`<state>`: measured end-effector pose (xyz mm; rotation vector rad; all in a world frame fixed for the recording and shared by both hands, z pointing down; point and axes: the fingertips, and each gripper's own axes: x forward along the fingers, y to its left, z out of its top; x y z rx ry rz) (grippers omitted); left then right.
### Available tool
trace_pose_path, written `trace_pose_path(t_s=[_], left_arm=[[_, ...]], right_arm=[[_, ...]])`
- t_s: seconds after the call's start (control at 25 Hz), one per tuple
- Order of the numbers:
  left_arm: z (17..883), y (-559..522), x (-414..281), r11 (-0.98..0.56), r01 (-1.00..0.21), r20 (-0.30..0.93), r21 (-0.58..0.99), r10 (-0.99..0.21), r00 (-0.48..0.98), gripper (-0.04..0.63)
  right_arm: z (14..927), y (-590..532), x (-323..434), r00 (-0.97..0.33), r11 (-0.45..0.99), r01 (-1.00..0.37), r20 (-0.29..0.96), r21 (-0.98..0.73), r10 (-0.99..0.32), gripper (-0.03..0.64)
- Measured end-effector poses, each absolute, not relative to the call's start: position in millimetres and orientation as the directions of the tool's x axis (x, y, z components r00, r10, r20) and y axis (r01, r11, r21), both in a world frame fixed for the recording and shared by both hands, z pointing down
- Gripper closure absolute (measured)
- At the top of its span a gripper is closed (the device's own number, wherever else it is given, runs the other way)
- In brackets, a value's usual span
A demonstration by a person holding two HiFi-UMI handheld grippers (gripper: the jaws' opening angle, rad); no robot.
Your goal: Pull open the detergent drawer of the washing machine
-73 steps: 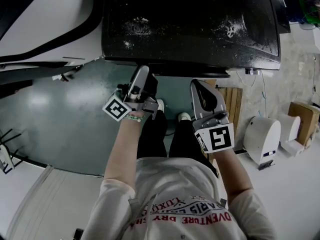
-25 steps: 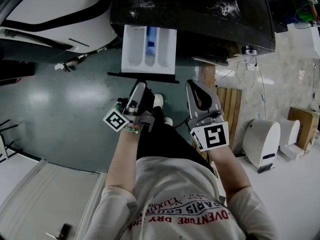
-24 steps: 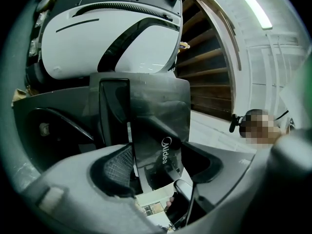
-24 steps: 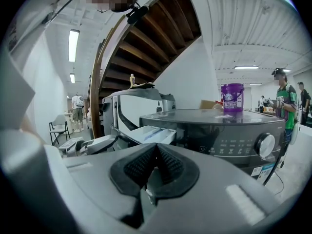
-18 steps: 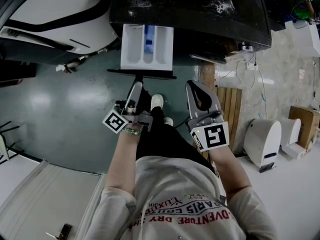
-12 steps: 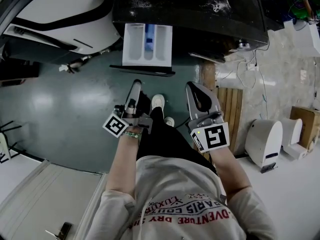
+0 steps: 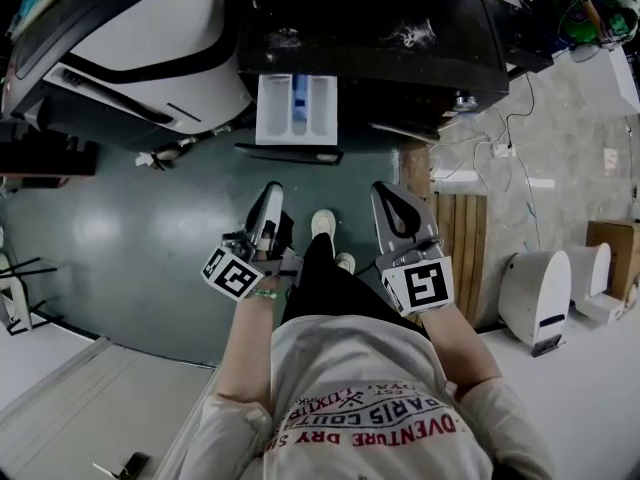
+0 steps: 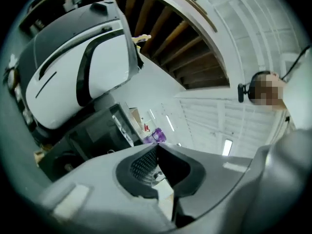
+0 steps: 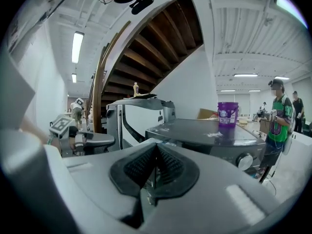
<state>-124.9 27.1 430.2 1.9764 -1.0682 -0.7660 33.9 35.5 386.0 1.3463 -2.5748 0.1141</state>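
Note:
The white detergent drawer with a blue insert stands pulled out of the black washing machine, its dark front panel facing me. My left gripper hangs below that panel, apart from it, jaws shut on nothing. My right gripper is beside it to the right, also shut and empty. In the left gripper view the pads meet with nothing between them. In the right gripper view the shut gripper points at the washing machine, and the left gripper shows at the left.
A white-and-black appliance stands left of the washer. A purple tub sits on the washer's top. A wooden pallet, cables and a white device lie at the right. My shoes are under the grippers. A person in green stands far right.
The drawer, closed in the oldest frame, now stands open. The left gripper has drawn back from the drawer front, rolled and shut its jaws. Both grippers have moved away from the machine.

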Motion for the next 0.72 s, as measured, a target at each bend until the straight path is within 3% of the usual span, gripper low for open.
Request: trace_pose_path(t_s=[0.12, 0.28, 0.48, 0.72], left_arm=[[404.5, 28.2, -122.5, -0.404, -0.583, -0.068, 0.705, -0.857, 0.512, 0.605], [362.8, 28.6, -113.8, -0.492, -0.707, -0.015, 0.508, -0.826, 0.564, 0.604], [310.2, 27.6, -103.2, -0.584, -0.756, -0.008, 0.296, -0.793, 0.609, 0.604], [270.1, 22.8, -96.0, -0.630, -0.759, -0.002, 0.163, -0.769, 0.639, 0.604]], right_arm=[[361.6, 38.6, 36.2, -0.549, 0.570, -0.820, 0.217, 0.048, -0.807, 0.617], [331.3, 39.3, 37.4, -0.554, 0.570, -0.820, 0.180, 0.050, -0.813, 0.617], [294.8, 36.3, 39.1, -0.564, 0.575, -0.815, 0.131, 0.072, -0.816, 0.617], [262.5, 32.4, 47.1, -0.551, 0.557, -0.826, 0.084, 0.083, -0.830, 0.617]])
